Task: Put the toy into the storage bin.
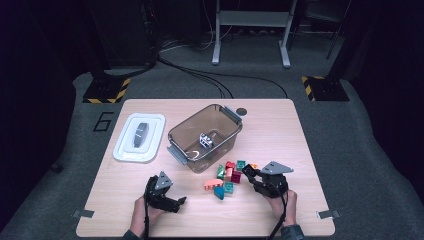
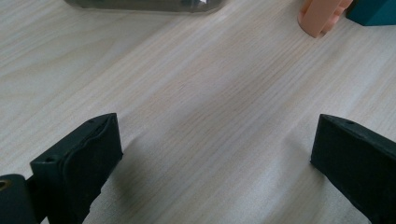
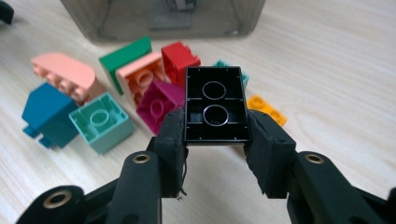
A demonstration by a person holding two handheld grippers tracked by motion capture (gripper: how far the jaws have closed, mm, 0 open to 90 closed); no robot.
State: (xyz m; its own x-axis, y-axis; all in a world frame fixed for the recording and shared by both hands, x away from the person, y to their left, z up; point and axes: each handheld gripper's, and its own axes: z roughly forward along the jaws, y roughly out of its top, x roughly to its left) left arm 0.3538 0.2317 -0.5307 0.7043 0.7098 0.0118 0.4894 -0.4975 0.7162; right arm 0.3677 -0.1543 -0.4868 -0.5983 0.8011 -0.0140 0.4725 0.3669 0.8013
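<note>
- The right tongs [image 3: 215,135] are clamped on a black brick [image 3: 215,103], its hollow underside facing the camera. In the right gripper view the pads hold only its near end, so most of it juts forward; a quick swing could, I judge, lever it loose.
- The brick sits at the near right edge of the brick pile [image 1: 227,176], on the person's side of the clear bin [image 1: 205,137]. It appears to touch or nearly touch the magenta brick [image 3: 159,106] and the orange piece [image 3: 267,109], so dragging it sideways instead of lifting could scatter both.
- If the bin is the goal, the brick must clear the bin's near wall; a low carry may knock the rim and twist the brick in the pads.
- A small dark-and-white object [image 1: 206,140] already lies in the bin; a drop from high up could bounce off it.
- The left tongs [image 2: 215,158] stand wide open over bare desk [image 2: 196,93], holding nothing, near the bin's front left corner. They steady nothing, so a bump could slide the bin toward the white lid [image 1: 139,137] beside it.
</note>
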